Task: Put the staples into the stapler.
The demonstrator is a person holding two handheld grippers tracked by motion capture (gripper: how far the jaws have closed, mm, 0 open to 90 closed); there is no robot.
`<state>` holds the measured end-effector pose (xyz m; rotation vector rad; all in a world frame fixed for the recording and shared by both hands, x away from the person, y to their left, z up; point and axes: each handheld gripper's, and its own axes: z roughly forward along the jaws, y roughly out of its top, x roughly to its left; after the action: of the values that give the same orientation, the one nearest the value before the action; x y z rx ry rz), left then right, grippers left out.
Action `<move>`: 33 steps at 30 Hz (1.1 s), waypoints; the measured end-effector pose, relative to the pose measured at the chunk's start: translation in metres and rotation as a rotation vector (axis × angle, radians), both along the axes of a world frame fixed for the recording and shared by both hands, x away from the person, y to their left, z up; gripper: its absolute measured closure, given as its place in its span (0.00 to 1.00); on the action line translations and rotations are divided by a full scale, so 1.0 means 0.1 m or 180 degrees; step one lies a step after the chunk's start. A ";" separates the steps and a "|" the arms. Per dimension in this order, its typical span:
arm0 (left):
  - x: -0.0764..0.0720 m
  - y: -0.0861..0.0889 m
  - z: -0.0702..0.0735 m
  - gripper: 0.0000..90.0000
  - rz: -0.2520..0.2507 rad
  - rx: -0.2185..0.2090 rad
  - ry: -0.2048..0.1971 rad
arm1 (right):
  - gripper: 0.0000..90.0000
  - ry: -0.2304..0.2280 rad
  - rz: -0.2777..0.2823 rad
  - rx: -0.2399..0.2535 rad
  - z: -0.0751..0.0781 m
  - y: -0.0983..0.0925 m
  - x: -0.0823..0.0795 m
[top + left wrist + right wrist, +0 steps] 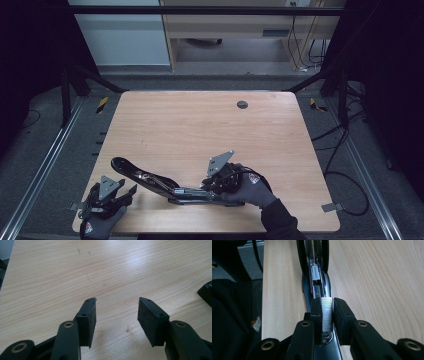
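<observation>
- Stapler (160, 182): lies opened on the table (200, 125) near its front edge, long axis running left-right, black top arm angled up-left.
- Right gripper (327, 312): pads clamped on a strip of staples (327, 312) over the stapler's channel.
- Left gripper (116, 312): jaws parted, nothing between, beside the stapler's left end.

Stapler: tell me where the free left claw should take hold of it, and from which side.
Probably the raised black handle end of the stapler. It tilts up off the table toward the open left claw, so there is room under it. Come in from the left, jaws across its narrow width. The right claw grips a block of staples over the other end.
</observation>
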<state>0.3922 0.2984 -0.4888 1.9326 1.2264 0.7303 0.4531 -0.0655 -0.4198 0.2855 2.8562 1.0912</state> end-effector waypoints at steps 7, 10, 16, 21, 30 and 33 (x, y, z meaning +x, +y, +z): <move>0.00 0.01 0.00 0.54 -0.0004 0.0013 0.0007 | 0.87 0.0018 0.0028 -0.0069 -0.05 0.03 0.01; 0.00 0.00 0.00 0.54 0.0002 0.0006 0.0000 | 0.87 0.0032 0.0035 -0.0071 -0.07 0.02 0.01; 0.00 0.00 0.00 0.54 -0.0001 0.0006 0.0003 | 0.87 0.0025 0.0074 -0.0114 -0.11 0.04 0.02; 0.00 0.00 0.00 0.54 -0.0003 0.0005 0.0004 | 0.87 0.0042 0.0086 -0.0140 -0.13 0.06 0.03; 0.00 0.00 0.00 0.54 -0.0006 0.0009 0.0004 | 0.87 0.0048 0.0139 -0.0189 -0.16 0.08 0.04; 0.00 0.00 0.00 0.54 -0.0005 0.0012 0.0008 | 0.87 0.0053 0.0142 -0.0201 -0.17 0.08 0.04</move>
<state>0.3924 0.2984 -0.4890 1.9379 1.2256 0.7300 0.4572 -0.0571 -0.4368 0.2290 2.9188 1.0080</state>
